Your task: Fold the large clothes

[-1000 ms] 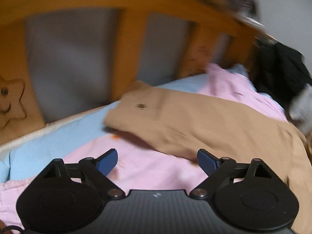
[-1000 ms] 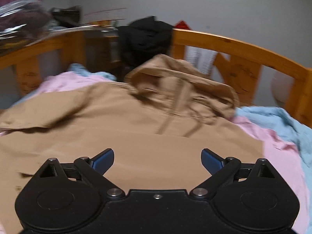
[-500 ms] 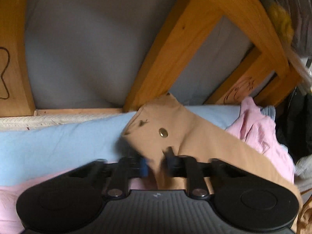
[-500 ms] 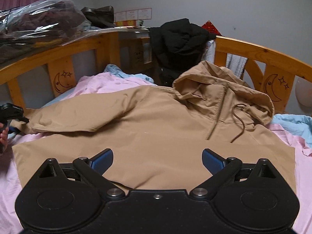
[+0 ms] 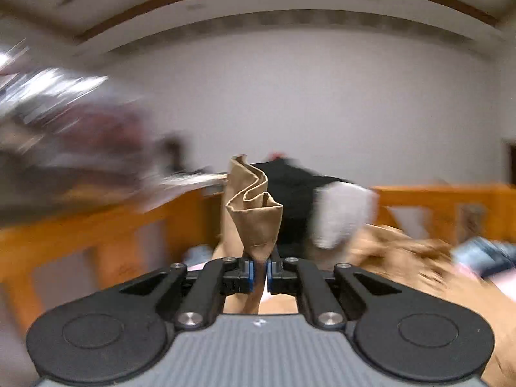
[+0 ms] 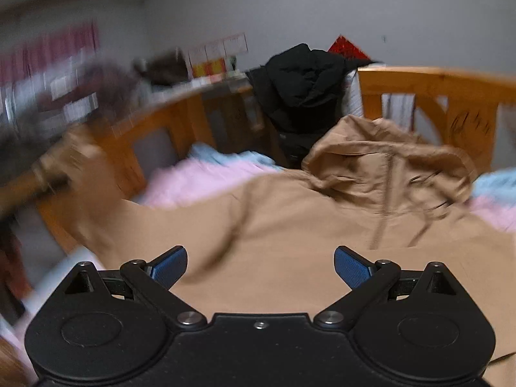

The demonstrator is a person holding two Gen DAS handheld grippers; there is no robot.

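One sleeve (image 5: 254, 216) of the tan jacket (image 6: 290, 242) is what I am working on: my left gripper (image 5: 259, 274) has just been closing on its cuff, and now the jaws are pressed nearly together with the bunched cloth pinched between the blue pads (image 5: 248, 274). The cuff stands up in crumpled folds above the pads, and more tan cloth trails down below them. In the right wrist view the sleeve shows as a blurred tan streak at the far left, raised off the bed (image 6: 200, 177), while the body of the jacket lies spread flat on the pink and blue bedding with its hood (image 6: 387, 161) toward the wooden bed rail (image 6: 435, 80).

By my reckoning this is the first fold, bringing the sleeve in across the body. The next move calls for me to carry the cuff over the chest and lay it down flat, keeping the pinch firm until the cloth rests on the jacket, so the sleeve does not slip out or twist.

My right gripper (image 6: 260, 266) hangs over the lower middle of the jacket with its jaws spread wide and nothing between them; I cannot tell whether it touches the cloth. It could press the body down while the sleeve comes over.
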